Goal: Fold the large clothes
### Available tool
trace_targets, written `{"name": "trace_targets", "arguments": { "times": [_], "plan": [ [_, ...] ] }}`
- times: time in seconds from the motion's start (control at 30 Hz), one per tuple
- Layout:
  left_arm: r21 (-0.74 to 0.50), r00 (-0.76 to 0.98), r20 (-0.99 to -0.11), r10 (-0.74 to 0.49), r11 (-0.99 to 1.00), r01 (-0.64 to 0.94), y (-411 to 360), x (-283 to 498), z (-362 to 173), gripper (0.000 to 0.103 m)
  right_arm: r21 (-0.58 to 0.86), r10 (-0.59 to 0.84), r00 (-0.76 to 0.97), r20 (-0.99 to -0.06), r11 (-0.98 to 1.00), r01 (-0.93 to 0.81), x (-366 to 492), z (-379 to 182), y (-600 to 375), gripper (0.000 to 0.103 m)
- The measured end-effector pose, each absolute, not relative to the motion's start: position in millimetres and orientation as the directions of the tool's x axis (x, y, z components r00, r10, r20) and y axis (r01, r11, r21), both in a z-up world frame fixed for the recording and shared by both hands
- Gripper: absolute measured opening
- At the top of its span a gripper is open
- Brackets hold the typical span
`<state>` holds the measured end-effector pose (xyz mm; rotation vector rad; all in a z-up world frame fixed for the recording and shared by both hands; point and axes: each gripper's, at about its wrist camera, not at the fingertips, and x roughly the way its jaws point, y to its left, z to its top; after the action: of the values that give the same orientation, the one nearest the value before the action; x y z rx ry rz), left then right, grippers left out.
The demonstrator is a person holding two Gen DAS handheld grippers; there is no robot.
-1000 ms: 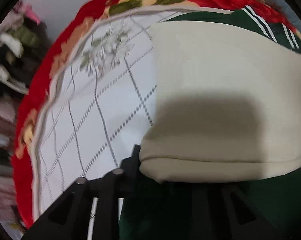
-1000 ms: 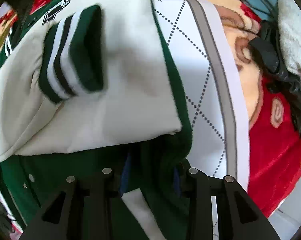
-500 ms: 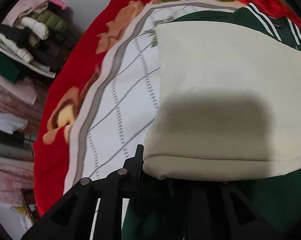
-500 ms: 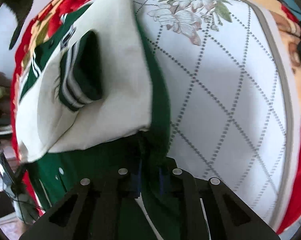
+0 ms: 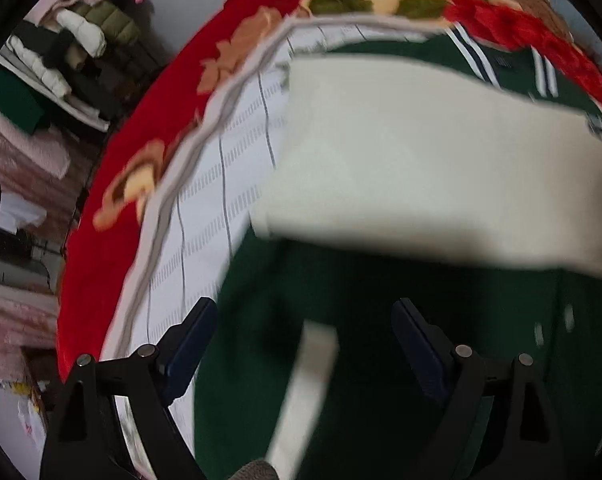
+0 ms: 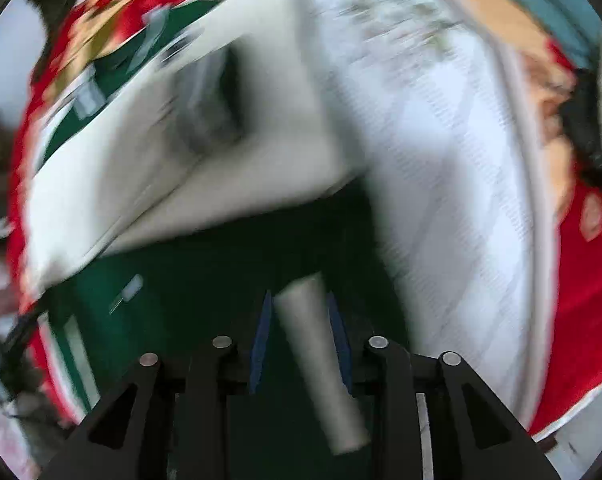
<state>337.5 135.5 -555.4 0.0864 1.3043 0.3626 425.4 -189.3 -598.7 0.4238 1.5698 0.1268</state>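
Standing wide apart and opening, the fingers of the left gripper (image 5: pixel 305 344) have blue pads (image 5: pixel 191 344) and hold nothing; between them lies only the dark green body of the large green and cream varsity-style jacket (image 5: pixel 381 320), with a pale strip of its fabric (image 5: pixel 305 396) running across the gap below, untouched by either pad. The fingers of the right gripper (image 6: pixel 299 340) stand only partly apart and are also opening; a cream strip of the jacket (image 6: pixel 321 360) passes between their blue pads (image 6: pixel 259 344), close to both, but the picture is blurred and I cannot tell if the pads press on it. Beyond the left gripper, a cream sleeve (image 5: pixel 421 168) is folded across the green body, and white stripes on a green hem (image 5: pixel 465 56) show at the far edge. In the right wrist view the cream sleeve (image 6: pixel 205 176) crosses the body too, with a dark, blurred cuff (image 6: pixel 217 108) lying on it. The jacket lies on a white quilted bed cover with a grey dotted diamond pattern (image 5: pixel 221 184), which is bordered by a red blanket with flowers (image 5: pixel 113 248). To the left, past the bed, folded clothes are stacked on shelves (image 5: pixel 73 40).
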Motion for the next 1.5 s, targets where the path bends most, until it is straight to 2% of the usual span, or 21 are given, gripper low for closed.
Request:
{"name": "trace_targets", "arguments": {
  "times": [0.1,0.2,0.27,0.3,0.33,0.4,0.47,0.6,0.77,0.8,0.83,0.9,0.97,1.07,1.13,1.17,1.2,1.23,1.3,1.4,1.5],
  "plan": [
    [0.309,0.141,-0.933,0.331,0.938,-0.155,114,297,-572,0.089,0.457,0.475,-0.107,-0.873,0.875,0.161,389,-619,-126,0.068],
    [0.342,0.058,-0.936,0.348,0.935,-0.087,100,262,-599,0.089,0.448,0.462,-0.229,-0.857,0.887,0.115,347,-650,-60,0.07],
    [0.346,0.03,-0.937,0.349,0.935,-0.079,100,248,-611,0.089,0.345,0.344,-0.226,-0.911,0.938,0.035,328,-662,-29,0.069],
    [0.347,0.03,-0.936,0.351,0.934,-0.078,100,243,-614,0.089,0.291,0.288,-0.194,-0.938,0.957,0.014,324,-657,-23,0.055],
    [0.352,0.038,-0.934,0.356,0.933,-0.077,102,241,-614,0.089,0.252,0.249,-0.18,-0.952,0.968,0.004,320,-656,-17,0.032],
    [0.359,0.041,-0.931,0.363,0.929,-0.087,108,242,-611,0.089,0.249,0.247,-0.174,-0.953,0.969,0.011,318,-648,-9,0.016],
    [0.363,0.041,-0.929,0.368,0.926,-0.103,116,243,-608,0.089,0.319,0.322,-0.197,-0.926,0.947,0.047,316,-643,-6,0.012],
    [0.388,0.04,-0.917,0.397,0.912,-0.133,134,246,-603,0.089,0.464,0.456,-0.26,-0.851,0.885,0.032,307,-634,20,0.011],
    [0.395,0.118,-0.903,0.412,0.907,-0.146,124,262,-571,0.089,0.592,0.592,-0.29,-0.752,0.8,0.098,313,-633,-1,0.016],
    [0.39,0.15,-0.9,0.409,0.91,-0.14,116,266,-563,0.089,0.591,0.598,-0.25,-0.761,0.799,0.109,312,-623,-21,0.026],
    [0.381,0.185,-0.897,0.4,0.915,-0.131,103,271,-556,0.089,0.575,0.586,-0.21,-0.783,0.81,0.114,311,-614,-41,0.043],
    [0.362,0.228,-0.898,0.377,0.926,-0.105,80,278,-553,0.089,0.507,0.521,-0.099,-0.848,0.851,0.139,319,-593,-96,0.062],
    [0.33,0.25,-0.907,0.339,0.941,-0.08,57,289,-558,0.089,0.398,0.405,0.001,-0.914,0.899,0.184,330,-582,-151,0.062],
    [0.351,0.261,-0.9,0.348,0.936,-0.038,28,309,-582,0.089,0.326,0.326,0.045,-0.944,0.907,0.266,348,-593,-211,0.062],
    [0.39,0.249,-0.89,0.382,0.921,-0.019,15,321,-604,0.089,0.305,0.299,0.065,-0.952,0.913,0.27,373,-600,-246,0.048],
    [0.404,0.235,-0.888,0.395,0.915,-0.011,13,325,-612,0.089,0.29,0.288,0.048,-0.957,0.926,0.242,382,-608,-250,0.031],
    [0.418,0.221,-0.886,0.409,0.908,-0.005,7,329,-623,0.092,0.295,0.297,0.024,-0.955,0.928,0.227,388,-617,-249,0.02],
    [0.432,0.22,-0.879,0.422,0.902,-0.005,8,329,-629,0.097,0.305,0.313,-0.004,-0.95,0.926,0.221,389,-626,-249,0.006],
    [0.443,0.239,-0.869,0.434,0.897,-0.018,16,328,-631,0.103,0.286,0.295,-0.001,-0.955,0.926,0.245,387,-634,-261,0.005],
    [0.407,0.236,-0.885,0.401,0.913,-0.024,23,327,-629,0.103,0.302,0.317,0.006,-0.949,0.897,0.323,382,-636,-283,0.005],
    [0.406,0.225,-0.888,0.4,0.914,-0.023,20,330,-627,0.103,0.302,0.324,-0.026,-0.946,0.906,0.297,388,-639,-286,0.007]
  ]
}}
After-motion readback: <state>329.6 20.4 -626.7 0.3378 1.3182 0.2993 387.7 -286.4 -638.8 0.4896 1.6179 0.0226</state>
